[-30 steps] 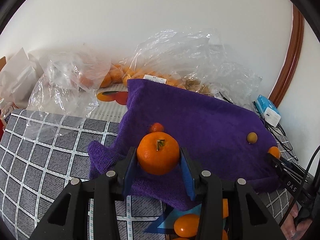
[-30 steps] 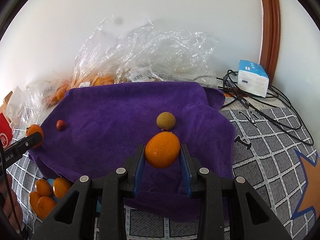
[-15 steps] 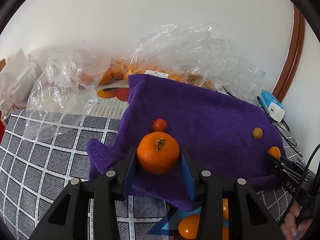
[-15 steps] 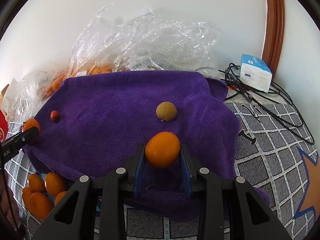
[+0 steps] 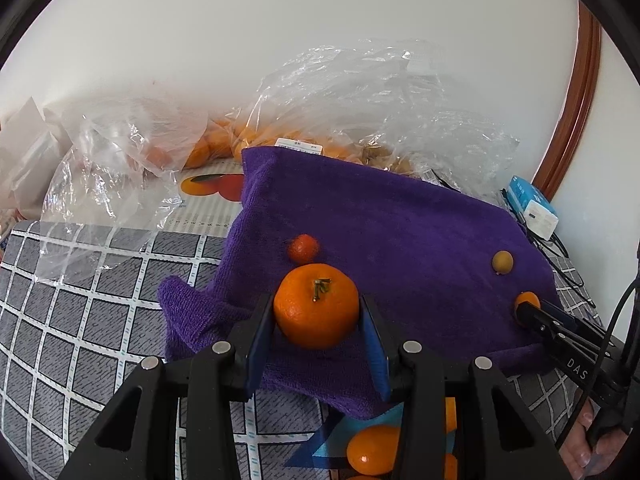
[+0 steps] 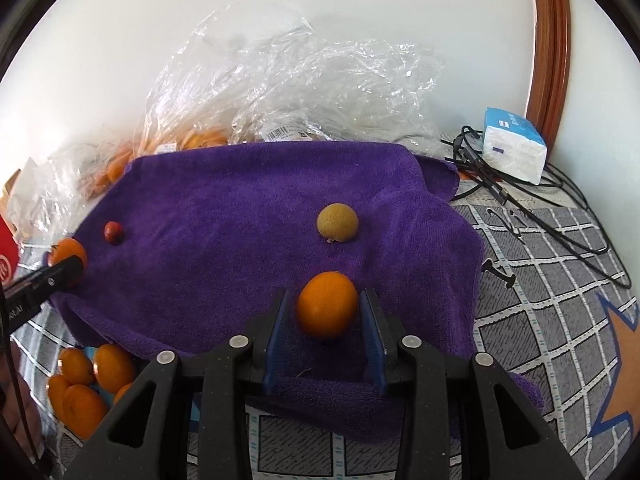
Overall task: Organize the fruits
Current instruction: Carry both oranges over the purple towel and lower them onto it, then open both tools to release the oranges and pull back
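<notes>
L tool is gripping a stemmed orange, pads pressing both sides, stem up, fruit sitting low over the near-left edge of the purple towel. R tool is just opening: gaps are showing on both sides of its orange, so it's looking let go, resting on the towel's near edge betw. the fingers. Jaws only a bit wider than the fruit.

Layout on the towel: small red fruit just beyond the L orange; brownish-yellow round fruit straight ahead of the R tool, beyond its orange. So each tool is pointing at its own little column of fruit, L side and R side, well apart.

Key relation, as I'm reading it: R orange is lying dead centre in the open jaws, so the clean exit is straight back along the fingers w/o nudging it; any sideways drift is prob. rolling it. L tool is nearer the red fruit and looking ready to set down right in front of it.

More oranges are piled off the towel's near-left corner, still to sort.
</notes>
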Demonstrator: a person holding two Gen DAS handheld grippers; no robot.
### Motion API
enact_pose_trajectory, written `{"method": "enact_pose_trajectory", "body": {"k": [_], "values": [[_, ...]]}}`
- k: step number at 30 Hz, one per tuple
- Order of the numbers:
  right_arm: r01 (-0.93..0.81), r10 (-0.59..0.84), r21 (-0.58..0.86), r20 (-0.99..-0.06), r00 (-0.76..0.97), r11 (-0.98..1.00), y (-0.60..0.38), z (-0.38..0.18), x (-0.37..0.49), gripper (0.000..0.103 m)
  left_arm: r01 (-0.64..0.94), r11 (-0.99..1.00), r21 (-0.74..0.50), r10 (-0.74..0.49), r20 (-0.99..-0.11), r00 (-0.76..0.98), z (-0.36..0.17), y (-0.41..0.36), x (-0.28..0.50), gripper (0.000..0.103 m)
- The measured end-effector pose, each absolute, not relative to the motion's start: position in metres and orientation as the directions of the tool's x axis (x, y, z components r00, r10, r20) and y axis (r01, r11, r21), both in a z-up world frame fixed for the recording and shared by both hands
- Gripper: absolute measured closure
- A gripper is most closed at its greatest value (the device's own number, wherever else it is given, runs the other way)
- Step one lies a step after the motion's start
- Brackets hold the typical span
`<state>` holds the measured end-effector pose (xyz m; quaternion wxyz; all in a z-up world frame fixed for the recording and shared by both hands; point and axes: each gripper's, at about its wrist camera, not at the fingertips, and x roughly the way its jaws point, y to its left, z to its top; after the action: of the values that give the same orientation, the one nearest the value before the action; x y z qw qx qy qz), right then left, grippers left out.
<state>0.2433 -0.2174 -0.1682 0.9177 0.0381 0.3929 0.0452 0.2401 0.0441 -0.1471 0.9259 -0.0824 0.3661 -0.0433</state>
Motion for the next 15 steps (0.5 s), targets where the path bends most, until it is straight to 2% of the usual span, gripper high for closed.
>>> {"method": "enact_pose_trajectory", "body": {"k": [3, 15], "values": [[-0.057, 0.132, 0.13, -0.704, 0.698, 0.99, -0.219, -0.166, 0.241, 0.056, 0.021, 0.986, -0.165, -0.128, -0.672, 0.73, -0.148, 0.041, 0.239, 0.063], [-0.043, 0.126, 0.135, -0.7, 0.703, 0.99, -0.22, -0.165, 0.241, 0.052, 0.079, 0.985, -0.154, -0.164, -0.672, 0.722, -0.147, 0.032, 0.238, 0.063]]}}
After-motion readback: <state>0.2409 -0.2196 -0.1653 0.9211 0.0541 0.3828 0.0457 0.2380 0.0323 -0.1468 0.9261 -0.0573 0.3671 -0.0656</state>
